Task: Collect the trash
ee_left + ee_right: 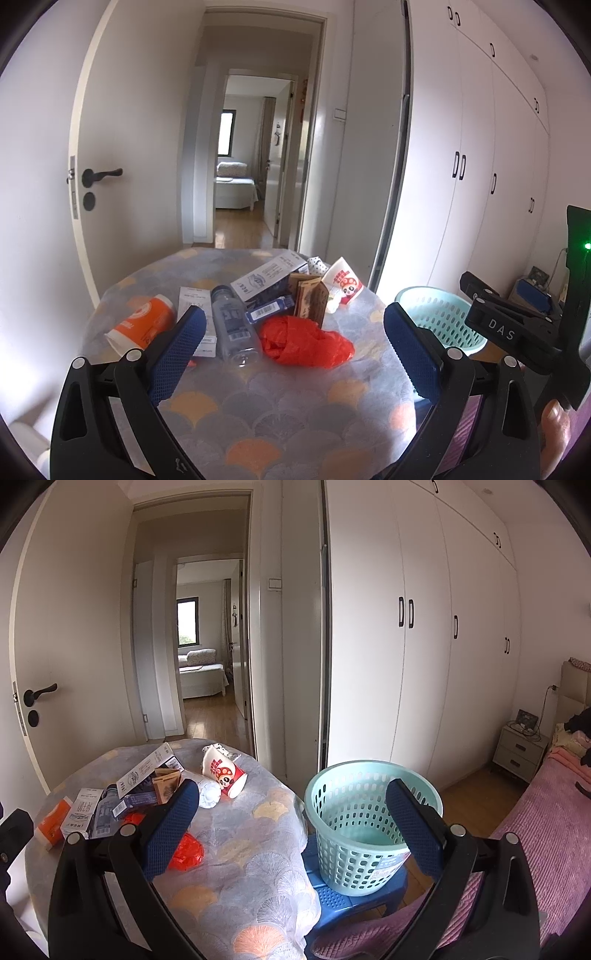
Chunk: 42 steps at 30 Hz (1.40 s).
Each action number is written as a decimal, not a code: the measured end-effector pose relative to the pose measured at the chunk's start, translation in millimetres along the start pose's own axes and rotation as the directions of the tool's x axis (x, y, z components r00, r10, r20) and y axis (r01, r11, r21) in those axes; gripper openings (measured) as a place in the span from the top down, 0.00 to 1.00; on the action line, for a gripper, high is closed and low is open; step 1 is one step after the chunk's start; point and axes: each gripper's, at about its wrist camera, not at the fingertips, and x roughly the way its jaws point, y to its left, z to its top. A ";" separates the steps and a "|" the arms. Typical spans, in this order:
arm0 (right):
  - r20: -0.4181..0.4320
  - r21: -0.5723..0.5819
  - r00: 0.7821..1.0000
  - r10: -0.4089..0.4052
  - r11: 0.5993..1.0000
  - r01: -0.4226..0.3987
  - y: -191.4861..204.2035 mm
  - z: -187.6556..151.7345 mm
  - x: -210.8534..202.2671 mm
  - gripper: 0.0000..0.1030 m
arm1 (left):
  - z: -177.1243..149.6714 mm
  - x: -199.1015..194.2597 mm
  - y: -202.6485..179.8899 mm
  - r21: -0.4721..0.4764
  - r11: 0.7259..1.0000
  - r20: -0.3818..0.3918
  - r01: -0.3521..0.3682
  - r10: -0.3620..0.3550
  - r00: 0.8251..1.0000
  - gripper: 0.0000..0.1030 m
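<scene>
Left claw (pixel 295 354) is hovering above the near part of the worktop (pixel 295 406), jaws spread wide, nothing between its blue pads. Right claw (pixel 295 827) is likewise released and empty, hanging over the worktop's right edge with the mint-green basket (pixel 369 823) showing between its fingers.

Trash is lying clustered toward the far half of the worktop. Red plastic bag (pixel 306 341) is sitting crumpled nearest the left claw. Clear plastic bottle (pixel 234 326) is lying on its side just left of the bag, resting over a white paper slip (pixel 194 302). Orange-and-white paper cup (pixel 142 325) is lying tipped near the left edge. White carton (pixel 269 278) and brown cardboard pieces (pixel 312 301) are piling up behind the bag; a small blue barcoded box (pixel 269 308) is lying in front of the carton. Red-and-white cartoon paper cup (pixel 343 282) is lying tipped near the far right edge.

Basket is standing upright on a blue plastic stool (pixel 351 897), just beside the worktop's right edge.
</scene>
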 end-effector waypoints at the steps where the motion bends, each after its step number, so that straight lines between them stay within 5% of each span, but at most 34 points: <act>1: -0.002 -0.001 1.000 0.001 1.000 -0.001 -0.1 -0.3 0.4 0.07 | -0.1 0.1 0.9 -0.004 1.000 -0.001 0.002 -0.002 1.000 0.09; 24: -0.063 -0.059 0.998 0.000 0.998 -0.003 23.4 -10.4 37.7 0.07 | -9.4 33.2 32.5 -0.023 1.000 -0.051 -0.011 0.009 0.999 0.09; 28: -0.070 -0.078 0.998 0.009 0.997 -0.014 29.4 -11.1 46.9 0.21 | -10.0 38.0 61.9 -0.046 0.998 -0.052 -0.048 0.046 0.998 0.09; 32: -0.112 -0.089 0.992 0.052 0.994 -0.062 39.5 -14.2 63.4 0.49 | -10.3 44.7 105.4 -0.105 0.991 -0.074 -0.080 0.072 0.995 0.11; 34: -0.143 -0.091 0.986 0.082 0.991 -0.095 45.9 -17.0 73.0 0.55 | -10.5 51.7 126.0 -0.125 0.988 -0.095 -0.095 0.083 0.992 0.11; 42: -0.252 -0.084 0.949 0.190 0.973 -0.217 68.6 -32.0 107.8 0.55 | -16.5 102.9 185.7 -0.150 0.972 -0.236 -0.179 0.141 0.961 0.13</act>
